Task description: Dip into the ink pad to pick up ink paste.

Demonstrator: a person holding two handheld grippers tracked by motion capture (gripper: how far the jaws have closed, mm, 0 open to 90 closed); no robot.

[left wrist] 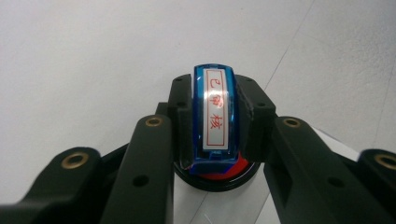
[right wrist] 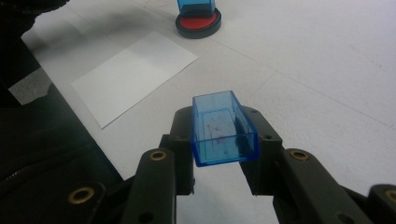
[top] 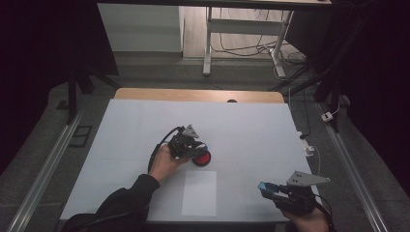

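stamp (left wrist: 215, 112) on ink pad (top: 202, 159) mid-table; blue cap (right wrist: 223, 128) near table edge (top: 193, 218)

The ink pad (left wrist: 219, 175) is mostly hidden beneath the stamp (left wrist: 215, 112); the stamp (right wrist: 196, 6) is cut off at the top edge.

You've a white sheet (top: 199, 192) lying flat between your left tongs (top: 202, 153) and right tongs (top: 265, 187), nearer to you than the left pair and just beside it. The sheet rests on a white mat (top: 251, 121) that spreads under both tongs. Beyond the left tongs, a wooden edge (top: 145, 94) shows past the mat's far side. Farther off stands a white desk frame (top: 208, 43) with cables (top: 241, 48) on the floor. Beyond your right tongs, off the mat, lies a white plug (top: 328, 116). A metal rail (top: 43, 169) runs well outside your left tongs.
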